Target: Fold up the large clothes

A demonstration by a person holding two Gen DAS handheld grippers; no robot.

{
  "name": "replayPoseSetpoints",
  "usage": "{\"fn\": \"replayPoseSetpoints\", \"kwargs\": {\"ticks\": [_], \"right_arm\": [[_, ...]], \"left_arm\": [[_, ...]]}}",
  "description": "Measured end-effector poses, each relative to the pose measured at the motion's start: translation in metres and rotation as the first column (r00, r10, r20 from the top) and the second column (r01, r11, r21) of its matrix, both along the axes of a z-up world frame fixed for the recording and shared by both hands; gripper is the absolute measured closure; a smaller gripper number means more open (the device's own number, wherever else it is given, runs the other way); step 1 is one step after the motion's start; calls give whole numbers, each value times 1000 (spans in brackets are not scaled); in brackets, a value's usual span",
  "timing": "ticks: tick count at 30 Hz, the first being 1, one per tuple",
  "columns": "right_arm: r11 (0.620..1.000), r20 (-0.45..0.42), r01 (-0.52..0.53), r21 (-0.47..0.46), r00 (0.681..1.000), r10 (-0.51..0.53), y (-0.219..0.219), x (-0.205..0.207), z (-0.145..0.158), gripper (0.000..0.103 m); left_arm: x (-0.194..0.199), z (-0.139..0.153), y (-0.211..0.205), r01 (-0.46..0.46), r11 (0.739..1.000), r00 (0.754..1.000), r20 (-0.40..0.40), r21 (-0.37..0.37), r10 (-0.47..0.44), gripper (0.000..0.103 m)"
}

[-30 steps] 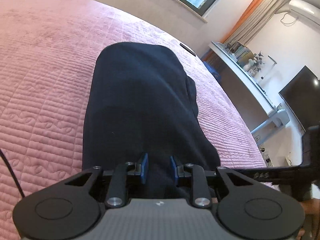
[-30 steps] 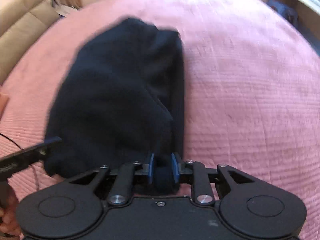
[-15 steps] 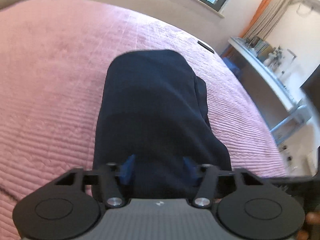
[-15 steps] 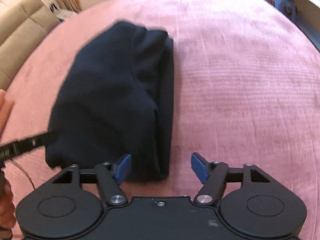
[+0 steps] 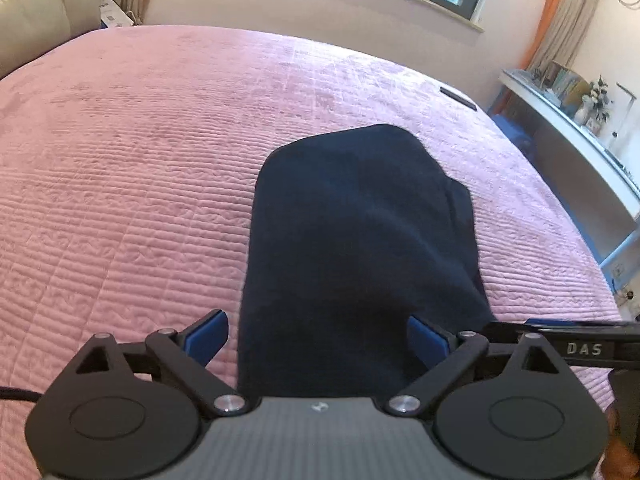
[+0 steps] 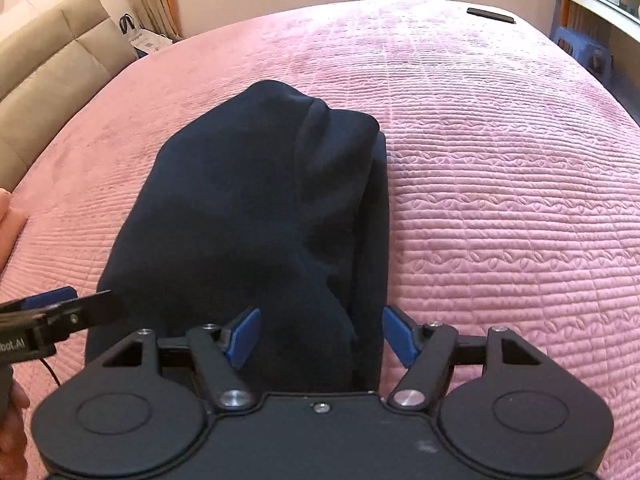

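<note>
A dark navy garment lies folded into a long narrow bundle on the pink quilted bedspread. My left gripper hovers over its near end, the jaws still opening wide, with the blue pads clear of the cloth. In the right wrist view the same garment runs away from my right gripper, which is open and straddles the bundle's near right edge without pressing it. Each view catches a finger of the other gripper at its side edge.
The bedspread spreads wide on both sides of the garment. A flat dark object lies at the far corner. A beige padded headboard stands at left, a shelf with ornaments and a blue stool at right.
Both grippers were shut on the garment's near edge and have let it go, their jaws spreading wide. Both have drawn back, the left one also tilting up.
</note>
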State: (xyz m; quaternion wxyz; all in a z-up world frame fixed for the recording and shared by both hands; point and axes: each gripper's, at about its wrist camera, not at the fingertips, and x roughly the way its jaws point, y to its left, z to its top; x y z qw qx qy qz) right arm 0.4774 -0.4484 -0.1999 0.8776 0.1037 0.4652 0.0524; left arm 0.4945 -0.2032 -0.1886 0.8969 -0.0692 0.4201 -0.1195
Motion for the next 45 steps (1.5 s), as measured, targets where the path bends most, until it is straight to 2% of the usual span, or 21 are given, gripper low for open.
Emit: {"fn": "replayPoseSetpoints", "kwargs": {"ticks": [2,6,9,13,15,18,20,22,23,25,27,29,30,34,37,41,45], "right_arm": [[999,-4,16,46,1000,-16,-9,4,-5,23],[995,-18,33,94,999,-31,-23,16,-26,21],[987,-53,38,156,998,-30,-30,23,-45,19],[965,-63,45,258,998,-30,-39,25,-62,5],[964,-54,15,266,999,0,-39,27,-63,0],[966,-41,-34,256,998,47,-34,30,-64,0],[965,-27,-50,257,998,58,-32,31,-66,1],[963,-4,-60,264,998,64,-29,31,-66,21],[953,7,-71,295,997,72,-28,31,-66,43],[953,17,-47,299,999,44,-21,31,-64,49],[964,42,-53,260,998,43,-12,27,-58,53],[965,73,-61,257,996,43,-6,22,-47,55],[961,94,-66,268,995,42,-4,19,-40,57],[953,190,-108,283,980,55,21,-5,2,61],[976,244,-139,168,965,96,65,-35,33,61],[970,261,-113,215,964,54,97,-85,63,62],[972,267,-114,205,962,56,147,-135,93,62]], "left_arm": [[12,-6,7,38,999,999,-19,-18,-38,6],[35,-25,23,105,985,987,-107,-140,-120,6],[43,-38,26,87,984,983,-147,-154,-110,4],[48,-57,32,73,965,972,-200,-251,-125,3],[52,-66,36,66,950,965,-222,-305,-139,3],[58,-78,42,43,923,958,-245,-383,-147,1],[62,-81,42,40,911,956,-250,-410,-154,1],[66,-83,42,11,904,953,-268,-427,-138,1],[67,-83,42,-5,901,954,-272,-434,-126,1],[66,-81,38,0,908,960,-254,-418,-117,6],[61,-75,40,39,915,969,-208,-402,-133,24],[54,-69,46,93,902,974,-150,-421,-171,38],[51,-65,51,113,888,974,-126,-445,-187,42],[41,-46,68,193,845,968,-41,-499,-246,45],[18,-21,84,258,812,958,27,-523,-287,46],[-24,12,130,296,797,949,64,-526,-310,46],[-73,35,181,272,786,955,54,-556,-292,46]]}}
